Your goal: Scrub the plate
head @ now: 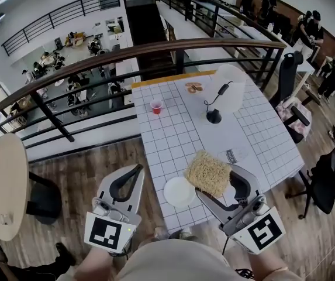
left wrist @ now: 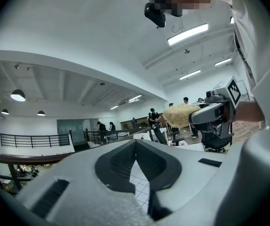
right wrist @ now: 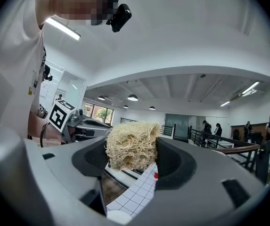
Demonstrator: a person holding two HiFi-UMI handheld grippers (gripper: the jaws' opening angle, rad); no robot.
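Note:
A round white plate lies near the front edge of the white gridded table; its rim also shows low in the right gripper view. My right gripper is shut on a tan fibrous scrubber, held just right of the plate and above the table. My left gripper is shut with nothing in it, left of the table's edge and over the wooden floor. From the left gripper view the scrubber is seen in the right gripper.
Farther back on the table stand a red cup, a black lamp base with a cable, a white bag-like object and a small snack. A curved railing runs behind the table. Black chairs stand at the right.

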